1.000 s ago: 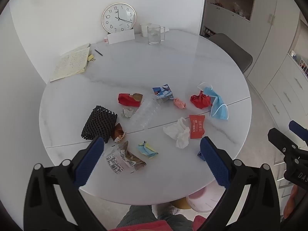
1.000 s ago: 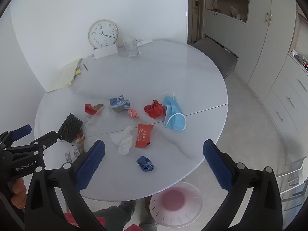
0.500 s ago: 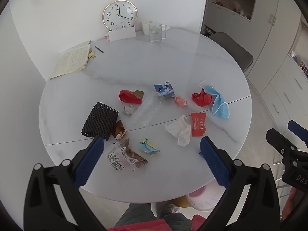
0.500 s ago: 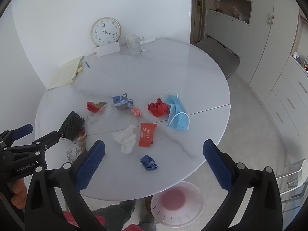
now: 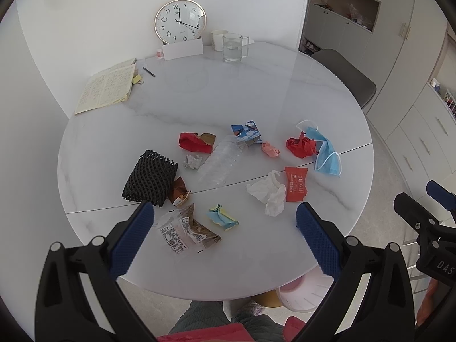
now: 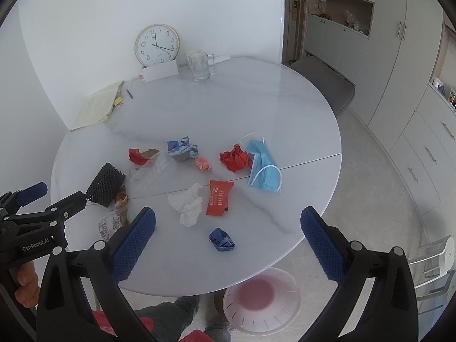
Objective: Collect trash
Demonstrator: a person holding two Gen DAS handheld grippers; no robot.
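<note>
Hovered above the near edge of the table (image 6: 299,108) with both the left gripper (image 5: 225,228) and the right gripper (image 6: 228,233) spread wide and holding nothing, while the trash lay scattered across the middle and a pink bin (image 6: 262,299), probably the target, stood on the floor just under the rim. Seemed best served by starting with the nearest pieces, the blue wad (image 6: 221,240) for the right and the printed wrapper (image 5: 185,229) for the left. Called for a low, square pinch on each, since crumpled foil and tissue (image 6: 188,203) looked likely to slide or spring from a shallow grip.
</note>
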